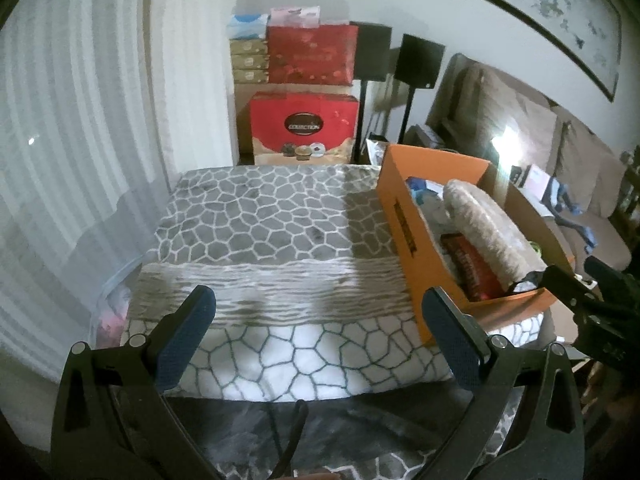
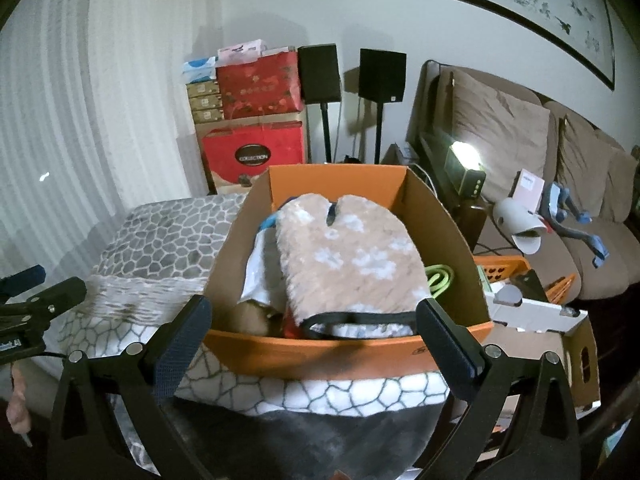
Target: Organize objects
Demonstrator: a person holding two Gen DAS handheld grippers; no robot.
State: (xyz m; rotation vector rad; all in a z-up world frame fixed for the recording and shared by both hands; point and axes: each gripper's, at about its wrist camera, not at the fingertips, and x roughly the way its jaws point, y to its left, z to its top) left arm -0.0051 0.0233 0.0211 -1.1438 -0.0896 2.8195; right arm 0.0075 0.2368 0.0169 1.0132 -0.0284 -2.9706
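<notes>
- Right wrist view: my right hand-held gripper (image 2: 314, 334) hangs released, jaws spread wide, with the oven mitt (image 2: 352, 258) straight ahead, lying on top of the clutter in the orange cardboard box (image 2: 340, 350).
- I'd judge the mitt's black-trimmed cuff, nearest me, the best place to pinch.
- My left hand-held gripper (image 1: 320, 326) is released too, over bare blanket (image 1: 272, 216), box to its right.
- Beyond: gift boxes (image 1: 303, 126), two speakers (image 2: 382, 74), sofa (image 2: 560, 160).

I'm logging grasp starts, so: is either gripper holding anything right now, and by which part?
Nothing is held. The left gripper is open over the blanket, and the right gripper is open before the orange box, not touching the furry mitt.
</notes>
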